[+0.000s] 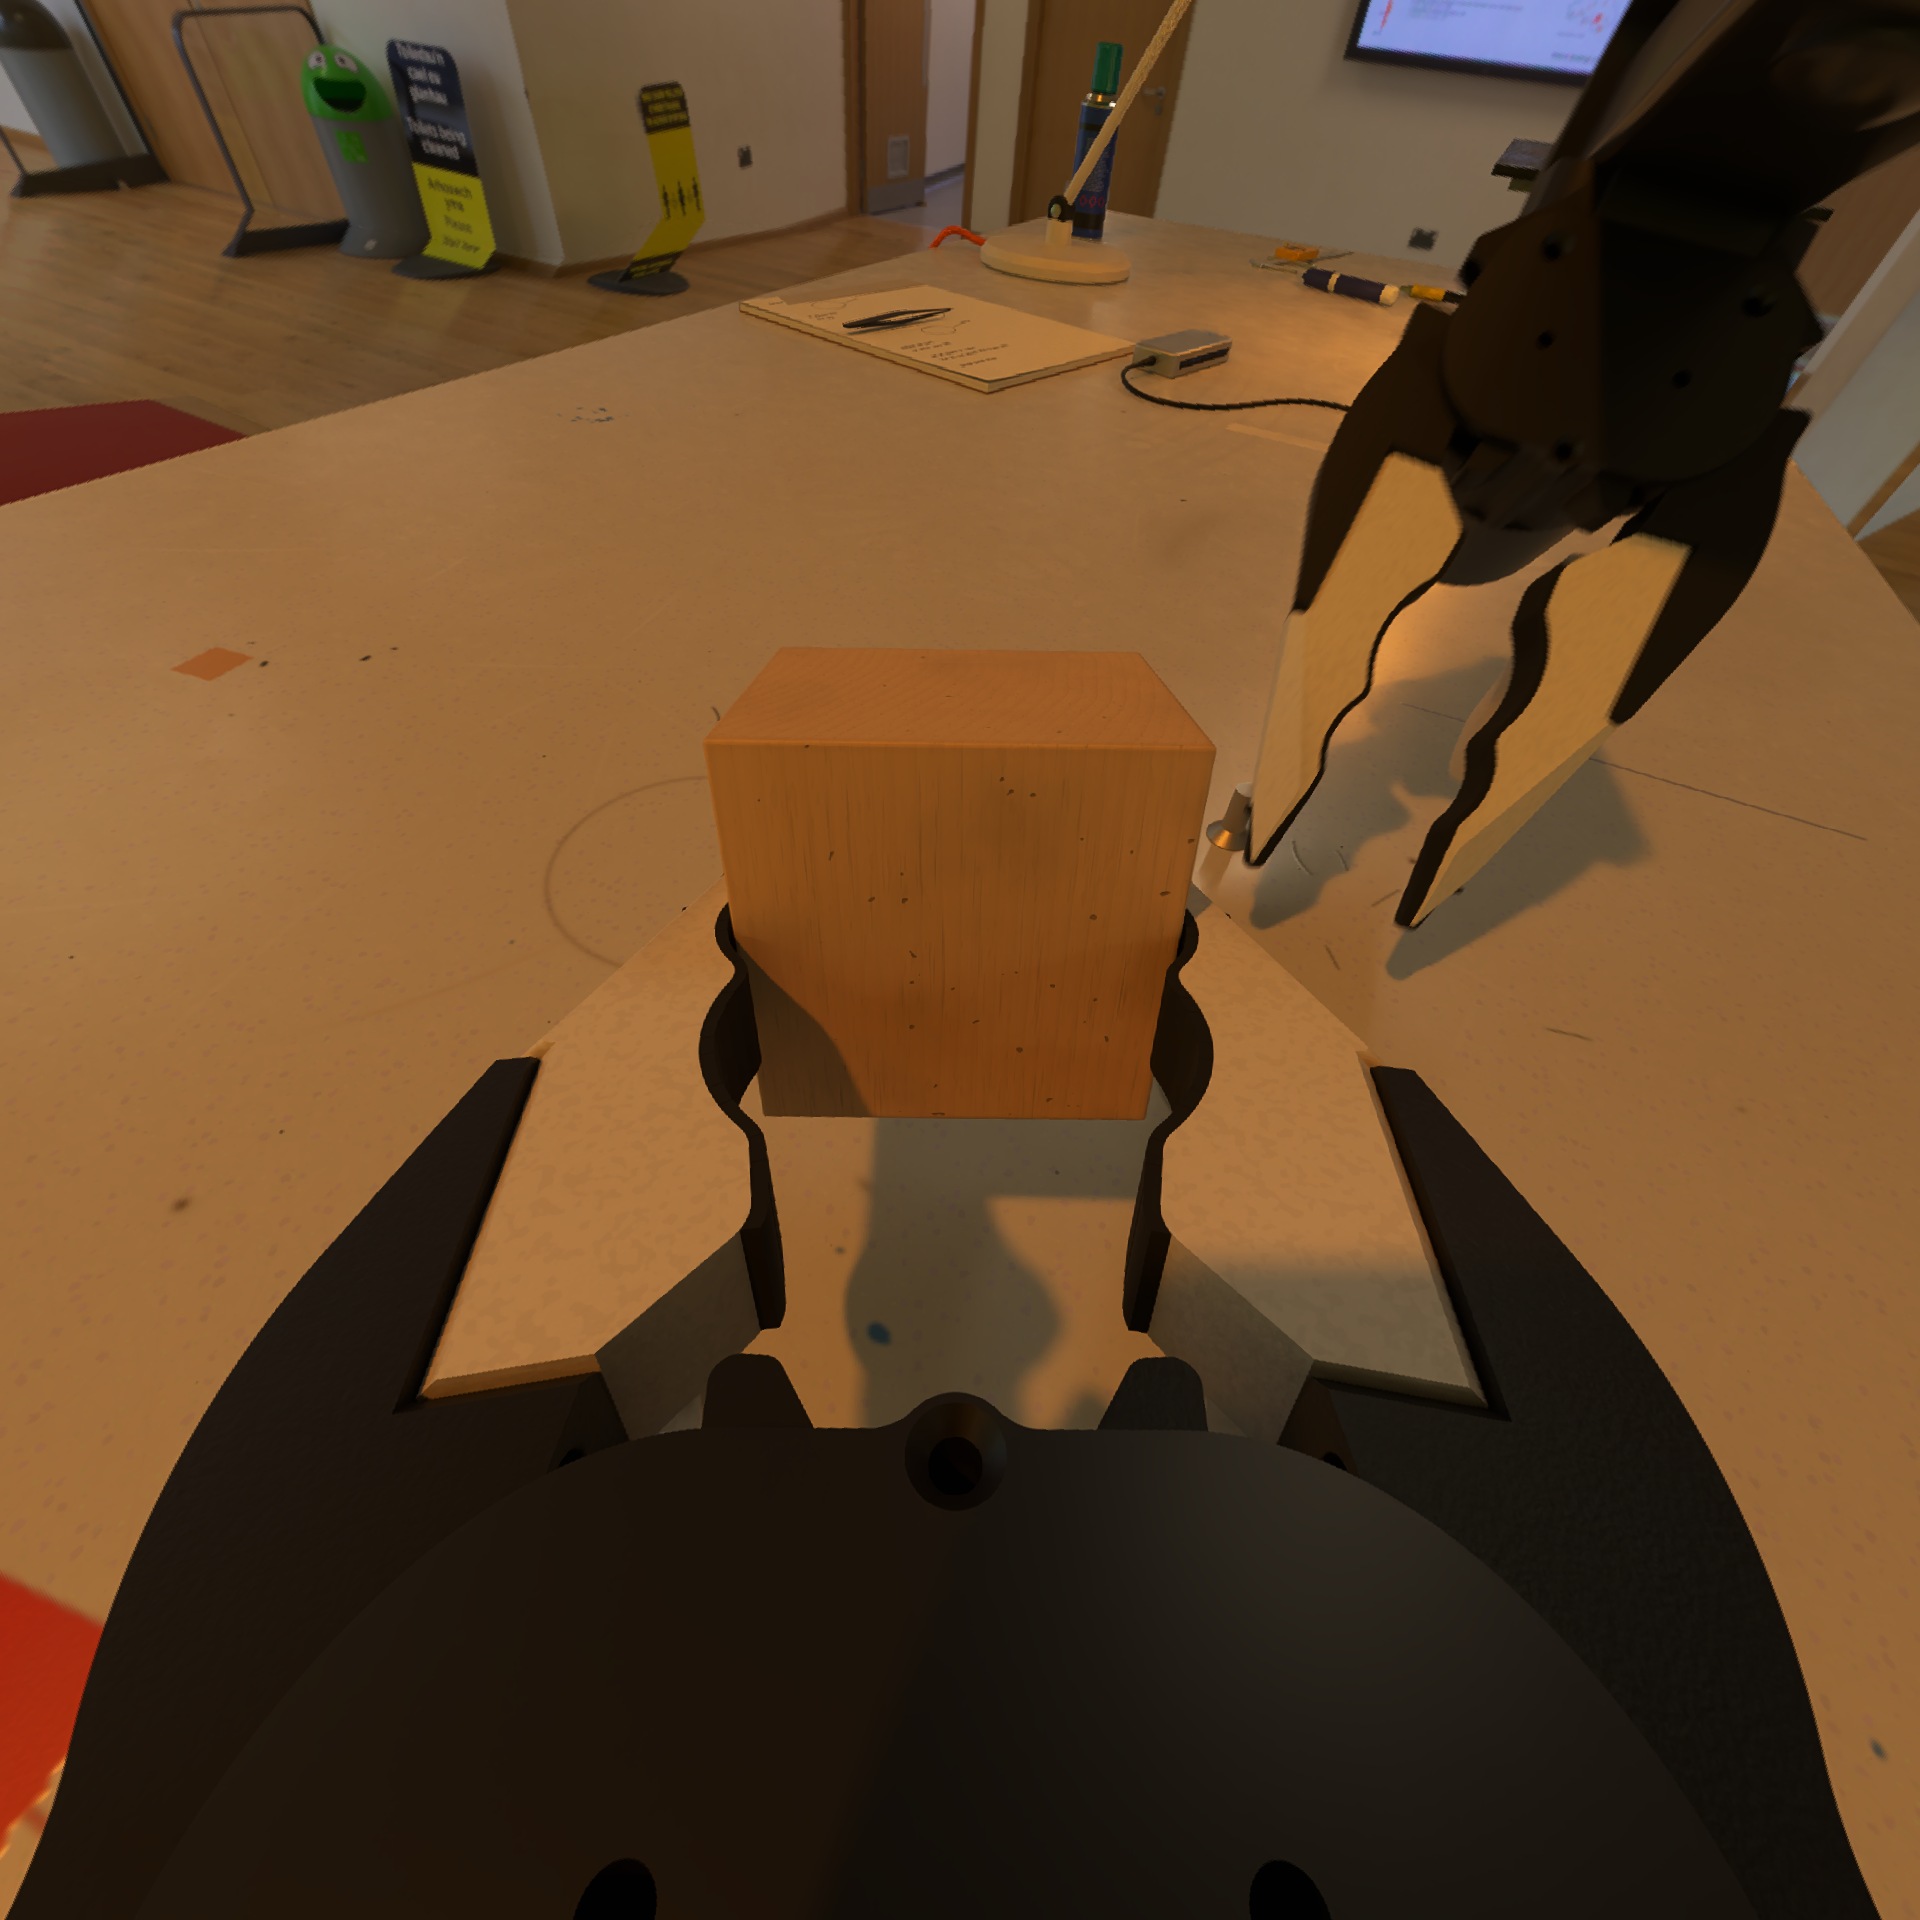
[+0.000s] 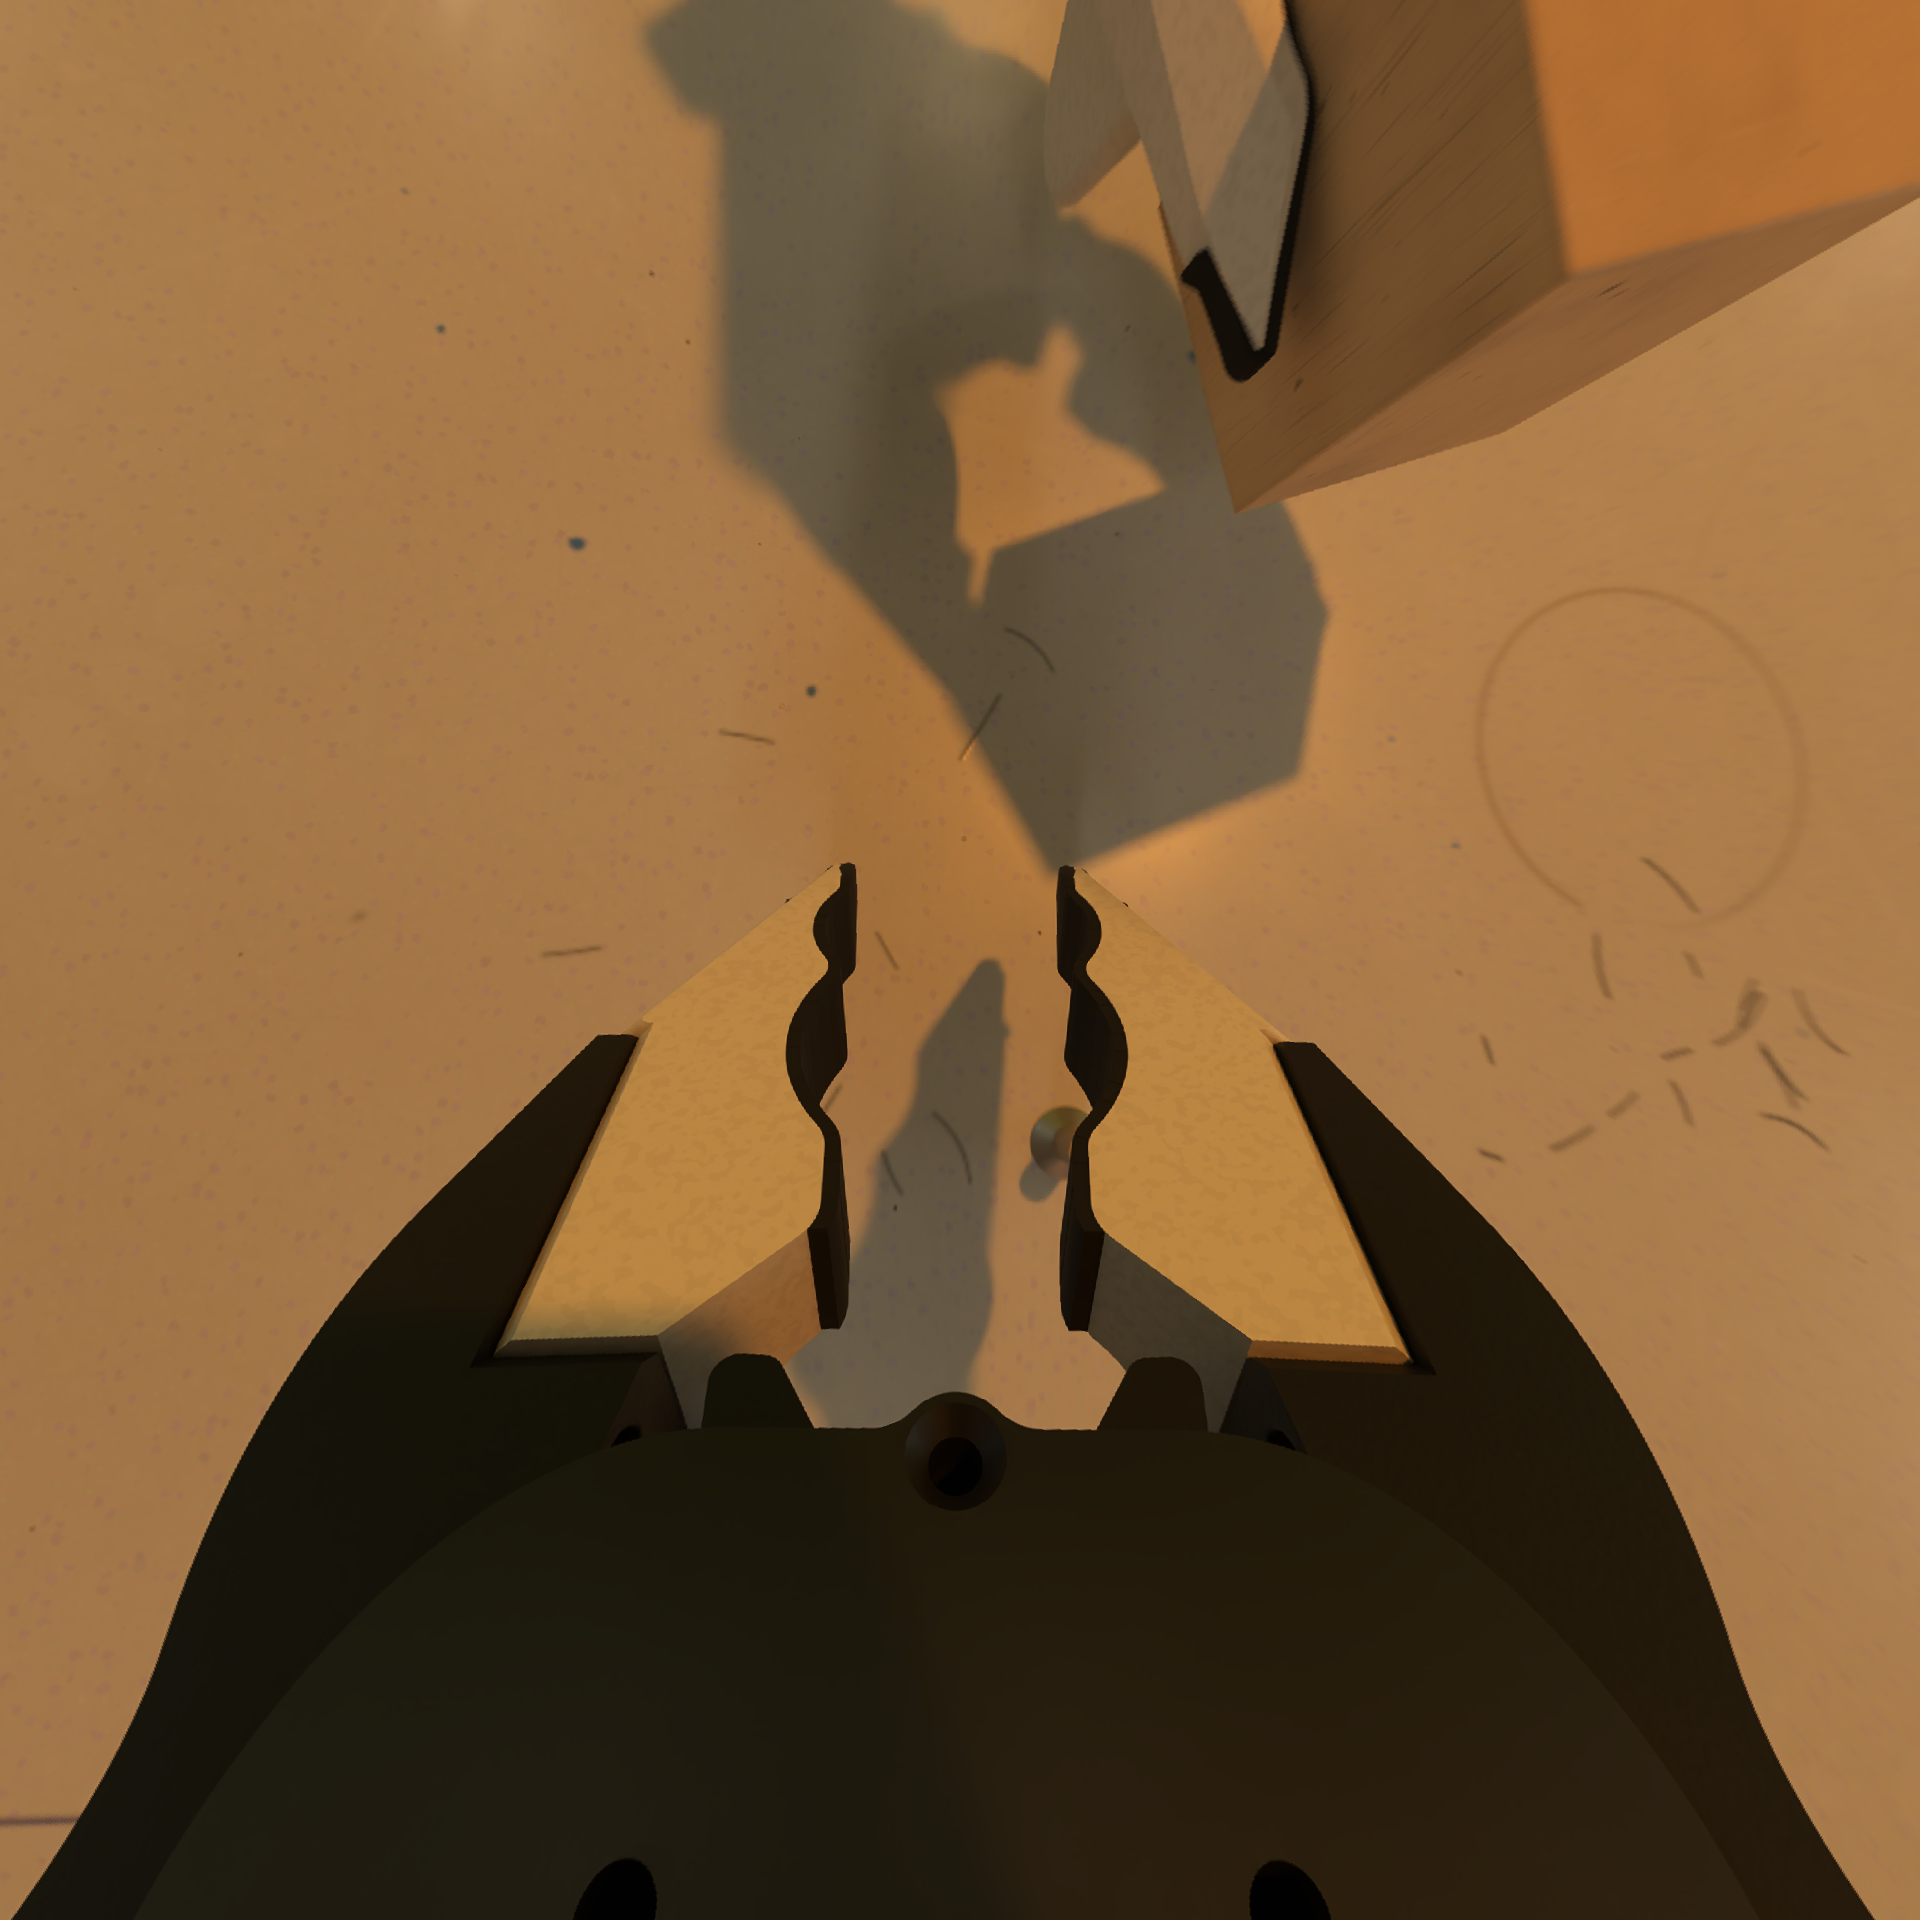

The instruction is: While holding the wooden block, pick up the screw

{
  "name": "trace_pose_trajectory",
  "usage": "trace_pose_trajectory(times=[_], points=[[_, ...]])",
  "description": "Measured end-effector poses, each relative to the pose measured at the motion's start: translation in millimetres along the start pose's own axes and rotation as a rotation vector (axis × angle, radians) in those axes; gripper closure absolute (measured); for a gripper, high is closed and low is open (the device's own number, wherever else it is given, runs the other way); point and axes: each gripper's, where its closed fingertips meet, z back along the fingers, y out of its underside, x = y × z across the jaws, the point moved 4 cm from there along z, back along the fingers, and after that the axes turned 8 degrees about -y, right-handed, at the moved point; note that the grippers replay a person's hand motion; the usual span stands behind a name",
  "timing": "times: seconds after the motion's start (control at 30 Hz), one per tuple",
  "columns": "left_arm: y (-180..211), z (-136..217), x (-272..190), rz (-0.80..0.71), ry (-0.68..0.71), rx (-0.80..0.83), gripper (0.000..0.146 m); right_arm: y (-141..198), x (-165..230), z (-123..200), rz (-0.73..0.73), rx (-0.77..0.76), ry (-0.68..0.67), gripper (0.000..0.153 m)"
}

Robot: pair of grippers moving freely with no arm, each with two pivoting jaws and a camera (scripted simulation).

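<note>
left gripper (image 1: 956,935) fingers clamp wooden block (image 1: 956,883); right gripper (image 2: 956,878) fingers parted, screw (image 2: 1055,1138) between, beside right finger

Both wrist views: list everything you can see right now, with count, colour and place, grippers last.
wooden block: 1, orange-brown, gripped above the table
screw: 1, metallic, on the table, between the right fingers near one pad
notebook: 1, cream, far side, tweezers on it
lamp base: 1, cream, far edge
spray can: 1, blue with green cap, behind the lamp
small box: 1, grey, cabled, beside the notebook
left gripper: shut on the block
right gripper: open, over the screw
</note>
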Motion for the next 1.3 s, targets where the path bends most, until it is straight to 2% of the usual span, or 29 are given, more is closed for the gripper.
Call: trace_pose_trajectory(times=[0.17,0.37,0.47,0.53,0.6,0.63,0.67,0.73,0.8,0.93,1.13,1.3], points=[[0.2,0.5,-0.3,-0.006,0.0,-0.001,0.069,0.1,-11.5,-23.9,-0.06,0.101,-0.1,0.116],[0.3,0.4,0.1,-0.003,0.002,0.0,0.069,-3.3,-8.2,-25.7,-0.044,0.135,-0.165,0.121],[0.4,0.3,0.4,0.0,0.002,0.002,0.069,-11.3,-13.8,-8.5,-0.027,0.035,-0.039,0.124],[0.3,0.2,0.2,-0.001,0.001,0.001,0.069,-17.0,-23.4,12.9,0.028,-0.038,0.148,0.126],[0.3,0.0,0.1,0.0,0.001,0.001,0.069,-14.8,-28.3,31.5,0.126,-0.011,0.342,0.125],[0.3,0.0,0.1,0.0,0.001,0.001,0.069,-12.1,-25.0,35.5,0.168,0.019,0.383,0.121],[0.3,0.0,0.0,0.0,0.0,0.001,0.069,-10.3,-18.1,37.0,0.185,0.034,0.383,0.116],[0.3,0.2,-0.3,-0.003,-0.001,0.001,0.069,-10.8,1.9,36.4,0.174,-0.022,0.288,0.11],[0.2,0.3,-0.7,-0.006,-0.003,0.001,0.069,-9.1,14.8,37.4,0.139,-0.065,0.217,0.11],[0.1,0.4,-1.2,-0.009,-0.004,0.001,0.069,3.0,15.1,41.4,0.056,-0.071,0.195,0.116],[0.2,0.4,-1.2,-0.007,-0.003,0.001,0.069,40.0,-6.3,40.1,0.004,0.068,0.142,0.125],[0.4,0.7,-0.6,-0.001,-0.004,0.001,0.069,48.4,-23.8,28.7,0.095,0.218,0.063,0.13]])
